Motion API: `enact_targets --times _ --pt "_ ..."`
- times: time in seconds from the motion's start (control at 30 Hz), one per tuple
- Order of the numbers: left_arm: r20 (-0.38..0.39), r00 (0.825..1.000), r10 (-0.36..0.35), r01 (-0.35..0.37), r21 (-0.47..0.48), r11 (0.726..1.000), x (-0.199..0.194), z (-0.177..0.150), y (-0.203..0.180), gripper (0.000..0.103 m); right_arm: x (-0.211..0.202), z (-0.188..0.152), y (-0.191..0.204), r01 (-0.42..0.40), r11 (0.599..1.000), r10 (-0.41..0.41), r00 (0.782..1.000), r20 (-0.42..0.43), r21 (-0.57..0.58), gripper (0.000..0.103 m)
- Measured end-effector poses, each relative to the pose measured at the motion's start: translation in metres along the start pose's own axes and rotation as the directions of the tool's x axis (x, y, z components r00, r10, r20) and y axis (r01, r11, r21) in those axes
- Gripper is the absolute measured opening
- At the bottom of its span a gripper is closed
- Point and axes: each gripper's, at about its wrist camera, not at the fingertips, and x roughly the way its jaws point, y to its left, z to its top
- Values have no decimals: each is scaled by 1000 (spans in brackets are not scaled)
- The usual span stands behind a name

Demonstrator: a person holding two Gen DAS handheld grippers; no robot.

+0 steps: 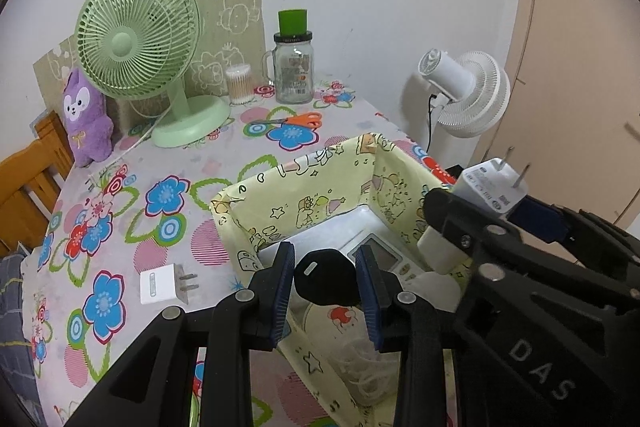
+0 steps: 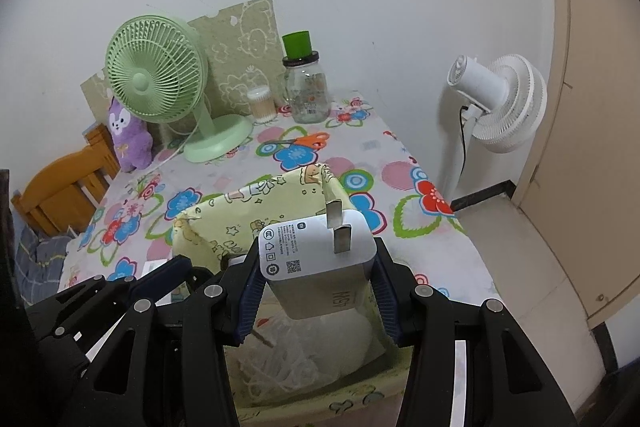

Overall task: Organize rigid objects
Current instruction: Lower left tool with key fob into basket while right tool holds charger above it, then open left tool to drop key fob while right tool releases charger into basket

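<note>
My left gripper [image 1: 326, 281] is shut on a small black fob-like object [image 1: 320, 277] and holds it over the open yellow cartoon-print box [image 1: 304, 195]. A white device with a screen [image 1: 380, 255] lies inside the box. My right gripper [image 2: 320, 291] is shut on a large white plug charger [image 2: 316, 259], prongs pointing up, above the same box [image 2: 240, 203]. In the left wrist view that right gripper [image 1: 488, 211] and its charger [image 1: 490, 187] hang over the box's right wall. A second, smaller white charger [image 1: 162, 285] lies on the flowered tablecloth left of the box.
At the back of the table stand a green desk fan [image 1: 138, 39], a purple plush toy [image 1: 86, 119], a cotton swab tub [image 1: 239, 85] and a glass jar with a green lid [image 1: 294, 67]. Orange scissors [image 1: 296, 119] lie before the jar. A white floor fan [image 2: 504, 103] stands beyond the table's right edge.
</note>
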Motion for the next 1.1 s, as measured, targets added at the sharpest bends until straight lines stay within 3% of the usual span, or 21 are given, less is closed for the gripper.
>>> enact_targets --times 0.23,0.3,0.43,0.57,0.8,1.1 --pt "-42 999 1 -1 0 1000 19 1 1 32 13 2 -5 3 1000 -3 1000 -17 9 53" --pt "-48 999 4 -4 1 1000 23 2 0 41 16 3 -6 3 1000 -3 1000 -21 10 53" --pt "-48 999 14 -15 -6 1000 26 4 3 46 22 4 -4 -4 1000 4 1000 -28 6 53" --pt "-46 999 9 -8 36 999 26 4 -1 65 28 6 0 -19 1000 19 999 -35 -5 53" --pt "-59 997 -51 54 51 997 27 7 -3 81 45 9 5 -31 999 30 998 -61 -17 53" --pt "-49 999 -8 12 71 997 30 10 -3 83 64 13 10 -81 996 75 986 -146 -35 53"
